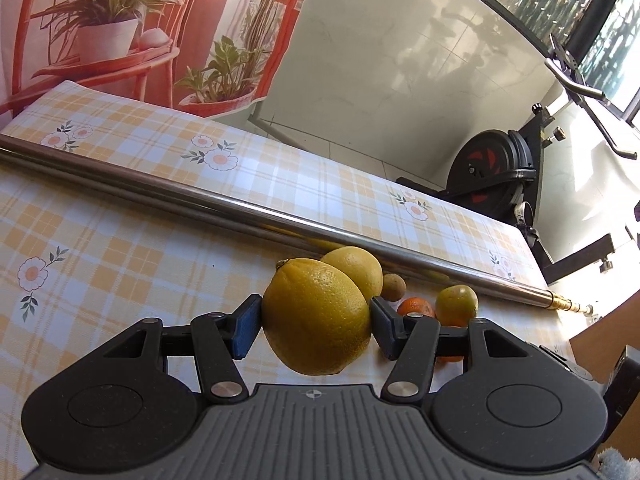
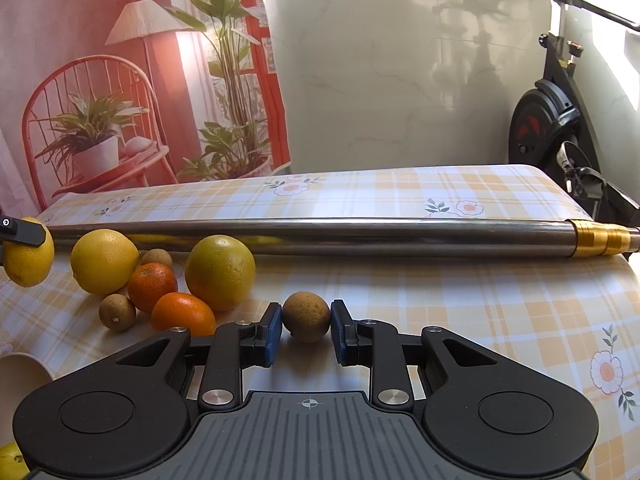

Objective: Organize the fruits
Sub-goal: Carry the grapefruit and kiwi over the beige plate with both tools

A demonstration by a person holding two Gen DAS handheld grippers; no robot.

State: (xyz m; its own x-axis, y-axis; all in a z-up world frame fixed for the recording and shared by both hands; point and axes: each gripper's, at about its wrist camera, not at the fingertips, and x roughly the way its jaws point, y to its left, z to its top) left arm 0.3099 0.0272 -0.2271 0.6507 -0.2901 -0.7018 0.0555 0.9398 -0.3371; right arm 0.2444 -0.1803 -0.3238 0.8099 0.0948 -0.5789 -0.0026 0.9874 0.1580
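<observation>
Left gripper (image 1: 316, 322) has a big yellow lemon (image 1: 316, 318) pinched between its blue pads, held clear above the checked tablecloth (image 1: 120, 248) at the frame's centre. Right gripper (image 2: 306, 330) is clamped on a small brown fruit (image 2: 306, 317), lower centre, with the fruit pile (image 2: 160, 280) at left before the steel pole (image 2: 320, 236).

Bright daylight, sharp focus (edges bowed by fisheye).

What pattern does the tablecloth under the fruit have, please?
The tablecloth has a yellow-and-white plaid with small flower prints, clearest in the right wrist view.
</observation>
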